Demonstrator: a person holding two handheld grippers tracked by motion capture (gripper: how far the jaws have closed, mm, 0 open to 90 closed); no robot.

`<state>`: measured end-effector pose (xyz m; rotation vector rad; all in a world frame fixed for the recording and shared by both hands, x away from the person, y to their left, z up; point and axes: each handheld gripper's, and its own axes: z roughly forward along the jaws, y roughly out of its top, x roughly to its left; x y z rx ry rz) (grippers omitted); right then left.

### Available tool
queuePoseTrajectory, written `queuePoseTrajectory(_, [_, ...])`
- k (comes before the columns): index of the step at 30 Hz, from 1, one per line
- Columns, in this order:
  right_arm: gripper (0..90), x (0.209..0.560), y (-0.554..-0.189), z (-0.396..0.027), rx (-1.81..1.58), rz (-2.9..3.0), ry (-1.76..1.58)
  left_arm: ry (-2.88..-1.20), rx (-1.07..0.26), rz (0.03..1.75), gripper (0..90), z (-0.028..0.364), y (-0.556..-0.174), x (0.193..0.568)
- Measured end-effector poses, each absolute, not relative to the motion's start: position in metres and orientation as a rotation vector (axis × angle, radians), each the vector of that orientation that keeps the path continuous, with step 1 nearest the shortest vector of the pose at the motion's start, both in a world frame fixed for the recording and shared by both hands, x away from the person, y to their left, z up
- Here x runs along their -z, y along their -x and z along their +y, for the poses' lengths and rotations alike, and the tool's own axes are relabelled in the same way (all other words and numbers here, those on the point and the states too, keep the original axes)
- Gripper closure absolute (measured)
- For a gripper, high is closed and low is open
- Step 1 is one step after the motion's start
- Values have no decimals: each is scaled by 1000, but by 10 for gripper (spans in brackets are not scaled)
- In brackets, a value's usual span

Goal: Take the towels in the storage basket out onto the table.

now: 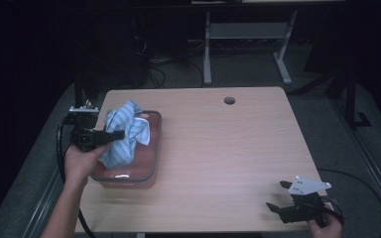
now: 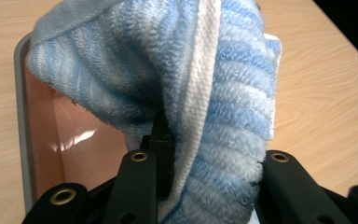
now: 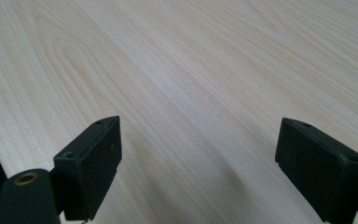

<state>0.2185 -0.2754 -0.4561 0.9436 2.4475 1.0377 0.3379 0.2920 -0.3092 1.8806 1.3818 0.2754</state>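
A blue-and-white striped towel (image 1: pixel 130 120) hangs bunched over a pink plastic bin (image 1: pixel 152 168) at the table's left side. My left gripper (image 1: pixel 121 134) comes in from the left, shut on the towel. In the left gripper view the terry cloth (image 2: pixel 223 93) is pinched between the black jaws of that gripper (image 2: pixel 212 179), and the bin's pink inside (image 2: pixel 44 140) lies below it. My right gripper (image 1: pixel 277 195) rests near the table's front right corner, open with nothing in it. In the right gripper view its jaws (image 3: pixel 200 158) stand wide apart over bare wood.
The wooden table (image 1: pixel 228 148) has a round cable hole (image 1: pixel 229 100) near its far edge. Behind it stands the white leg frame of another desk (image 1: pixel 207 54), with cables on the dark floor. A black cable (image 1: pixel 59 144) trails from the left gripper.
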Motion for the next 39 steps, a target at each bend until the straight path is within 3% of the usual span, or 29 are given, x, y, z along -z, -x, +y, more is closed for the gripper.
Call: queuePoseTrajectory(39, [138,457,-217,-274,-1041,2459,-944,-1904,-216,1234,683,235,-349,271])
